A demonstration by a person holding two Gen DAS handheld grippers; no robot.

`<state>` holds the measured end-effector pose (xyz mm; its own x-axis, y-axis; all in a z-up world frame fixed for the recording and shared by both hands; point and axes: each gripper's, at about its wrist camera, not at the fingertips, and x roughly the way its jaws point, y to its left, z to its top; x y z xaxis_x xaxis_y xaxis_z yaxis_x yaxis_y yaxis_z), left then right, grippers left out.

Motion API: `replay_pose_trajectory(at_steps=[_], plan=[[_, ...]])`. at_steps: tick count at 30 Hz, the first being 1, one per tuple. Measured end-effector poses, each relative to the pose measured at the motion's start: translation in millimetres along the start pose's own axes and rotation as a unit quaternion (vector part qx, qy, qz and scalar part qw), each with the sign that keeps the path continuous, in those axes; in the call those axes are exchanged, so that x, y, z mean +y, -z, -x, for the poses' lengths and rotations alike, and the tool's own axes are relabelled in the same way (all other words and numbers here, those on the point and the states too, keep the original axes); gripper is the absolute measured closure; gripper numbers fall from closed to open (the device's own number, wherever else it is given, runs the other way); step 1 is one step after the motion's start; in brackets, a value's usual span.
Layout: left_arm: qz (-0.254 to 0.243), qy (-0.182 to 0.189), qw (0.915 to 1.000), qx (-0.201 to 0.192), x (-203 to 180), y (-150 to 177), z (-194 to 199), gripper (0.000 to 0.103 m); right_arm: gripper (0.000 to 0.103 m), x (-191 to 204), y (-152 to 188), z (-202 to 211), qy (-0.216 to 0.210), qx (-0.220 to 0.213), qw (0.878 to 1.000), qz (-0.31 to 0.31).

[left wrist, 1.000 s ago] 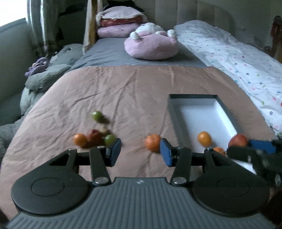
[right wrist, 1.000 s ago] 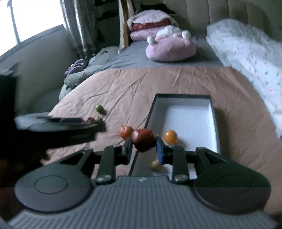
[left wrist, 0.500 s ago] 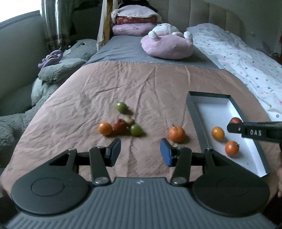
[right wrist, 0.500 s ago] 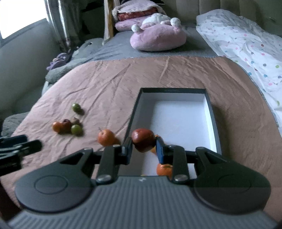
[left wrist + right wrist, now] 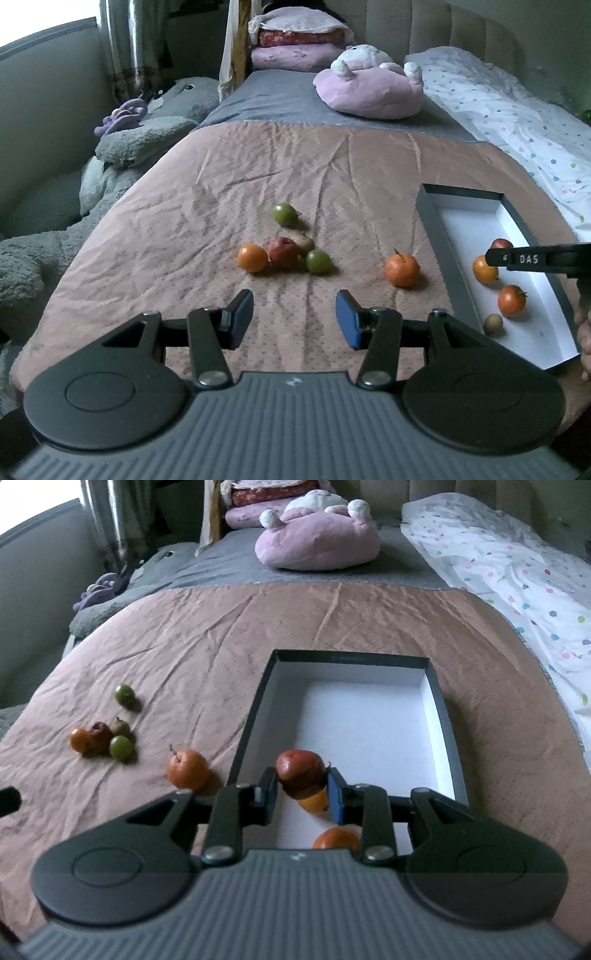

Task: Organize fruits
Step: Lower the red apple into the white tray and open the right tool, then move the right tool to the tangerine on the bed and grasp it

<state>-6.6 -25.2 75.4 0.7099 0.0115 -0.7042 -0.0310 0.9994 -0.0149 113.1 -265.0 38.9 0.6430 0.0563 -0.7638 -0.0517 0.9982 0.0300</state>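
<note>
Red apple (image 5: 301,777) clamped between right gripper (image 5: 301,794) jaws, just above the near end of the white-lined box (image 5: 439,709), over two oranges inside. Left gripper (image 5: 294,319) jaws apart, empty, above the pink bedspread (image 5: 258,177) near loose orange (image 5: 402,268).

We see dim, soft daylight entering from a blown-out white window (image 5: 14,22) at the upper left. Small round fruits cast faint shadows toward the right on the wrinkled pink bedspread (image 5: 229,177). Fisheye bending curves the edges of both views, and the right view looks slightly softer.
</note>
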Motion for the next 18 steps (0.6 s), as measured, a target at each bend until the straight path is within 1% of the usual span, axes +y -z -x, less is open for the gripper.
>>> replay_pose_trajectory(at_steps=[1, 3, 7, 12, 18], plan=[[0.003, 0.0, 1.0, 0.002, 2.4, 0.4, -1.3, 0.048, 0.067, -0.1, -0.5, 0.4, 0.002, -0.003, 1.0, -0.001], [0.009, 0.0, 0.9999, 0.006, 7.6, 1.5, -4.5, 0.047, 0.058, 0.9, -1.5, 2.1, 0.006, -0.014, 1.0, 0.003], [0.016, -0.004, 0.9998, 0.011, 16.2, 4.1, -9.3, 0.048, 0.058, 2.4, -4.5, 4.1, 0.013, -0.024, 1.0, 0.009], [0.027, -0.009, 0.9995, 0.017, 28.5, 9.1, -16.3, 0.048, 0.058, 12.7, -7.1, 8.3, 0.001, -0.039, 0.999, 0.015], [0.037, -0.012, 0.999, 0.021, 38.9, 11.0, -23.6, 0.047, 0.058, 43.5, -8.6, 5.7, -0.041, -0.041, 0.997, 0.06]])
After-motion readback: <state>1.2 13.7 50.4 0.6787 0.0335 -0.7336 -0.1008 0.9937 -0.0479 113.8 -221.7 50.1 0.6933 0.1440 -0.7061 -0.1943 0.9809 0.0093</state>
